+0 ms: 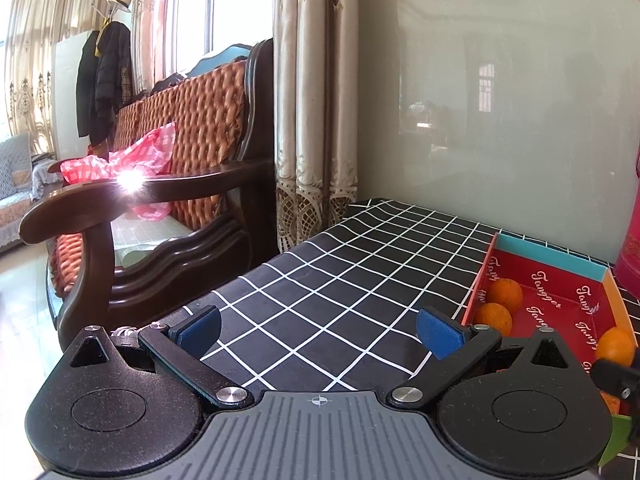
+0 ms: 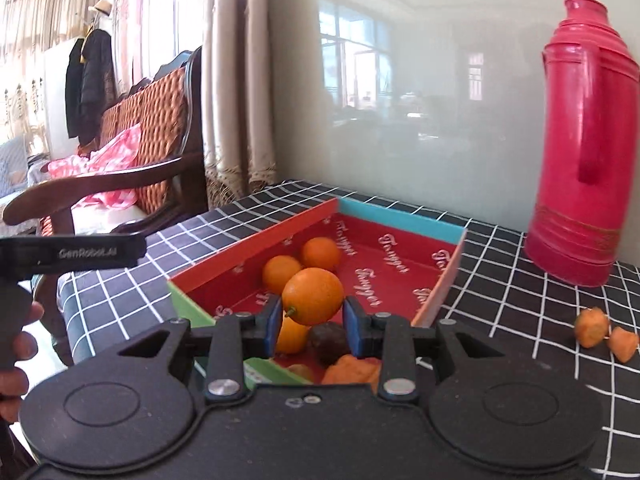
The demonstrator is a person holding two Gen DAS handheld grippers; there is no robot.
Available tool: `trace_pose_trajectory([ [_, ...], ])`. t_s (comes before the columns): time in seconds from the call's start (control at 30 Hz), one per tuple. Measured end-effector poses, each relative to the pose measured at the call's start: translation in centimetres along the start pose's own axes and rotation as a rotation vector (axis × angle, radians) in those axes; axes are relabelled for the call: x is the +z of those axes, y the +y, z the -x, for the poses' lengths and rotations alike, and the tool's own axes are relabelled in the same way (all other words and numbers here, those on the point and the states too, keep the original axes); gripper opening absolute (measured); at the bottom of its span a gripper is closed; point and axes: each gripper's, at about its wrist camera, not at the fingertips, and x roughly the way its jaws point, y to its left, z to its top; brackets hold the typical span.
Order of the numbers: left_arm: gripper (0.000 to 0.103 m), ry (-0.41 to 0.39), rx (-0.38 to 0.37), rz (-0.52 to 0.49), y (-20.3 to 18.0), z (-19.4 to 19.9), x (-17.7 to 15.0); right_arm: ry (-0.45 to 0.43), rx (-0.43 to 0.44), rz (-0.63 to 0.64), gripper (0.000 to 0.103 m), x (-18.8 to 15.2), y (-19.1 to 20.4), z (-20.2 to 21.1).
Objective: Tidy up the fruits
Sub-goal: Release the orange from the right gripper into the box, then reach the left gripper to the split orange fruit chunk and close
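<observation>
Your right gripper (image 2: 312, 320) has its fingers (image 2: 274, 322) clamped on an orange (image 2: 313, 295), held above the near end of the red box (image 2: 256, 242). Just below the fingers lie another orange (image 2: 291, 336) and a dark fruit (image 2: 330, 342); beyond them, two more oranges (image 2: 320, 253) sit together. Your left gripper (image 1: 318, 330) hovers over the checked surface (image 1: 340, 264), fingers (image 1: 438, 332) spread wide, gripping nothing, the box (image 1: 548, 248) to their right
</observation>
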Motion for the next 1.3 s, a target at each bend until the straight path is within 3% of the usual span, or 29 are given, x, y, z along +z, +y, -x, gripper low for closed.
trace_pose_trajectory([
  [0.07, 0.103, 0.001, 0.001, 0.000, 0.0, 0.0, 0.0, 0.007, -0.020, 0.030, 0.028, -0.3, 0.6, -0.3],
  [0.13, 0.103, 0.001, 0.000, -0.001, -0.1, 0.0, 0.0, -0.005, -0.071, 0.054, 0.043, -0.4, 1.1, -0.2],
  [0.17, 0.103, 0.001, 0.001, -0.003, -0.1, 0.0, 0.0, -0.024, -0.081, 0.058, 0.059, -0.3, 1.1, 0.1],
  [0.27, 0.103, 0.002, -0.001, -0.003, -0.1, 0.0, 0.0, -0.102, -0.123, 0.035, 0.060, 0.4, 0.4, 1.7],
  [0.37, 0.103, 0.005, -0.002, -0.002, -0.1, 0.0, 0.0, -0.123, -0.186, 0.006, 0.077, 0.6, -0.9, 2.5],
  [0.6, 0.103, 0.000, -0.026, -0.028, -1.5, 0.4, -0.3, -0.077, -0.321, -0.096, 0.080, 0.2, -4.4, 3.2],
  [0.8, 0.103, -0.041, -0.092, -0.083, -4.4, 1.9, -0.6, -0.014, -0.535, -0.171, 0.082, -1.0, -8.0, 4.2],
  [0.97, 0.103, -0.080, -0.188, -0.134, -7.8, 3.3, -1.1, -0.010, -0.694, -0.249, 0.082, -2.2, -11.4, 6.1],
  [1.07, 0.103, -0.101, -0.260, -0.177, -10.5, 4.4, -1.5, -0.019, -0.815, -0.262, 0.092, -3.1, -12.9, 7.6],
  [1.3, 0.103, -0.139, -0.455, -0.286, -16.4, 7.4, -2.6, -0.056, -1.006, -0.298, 0.097, -4.6, -15.6, 11.4],
])
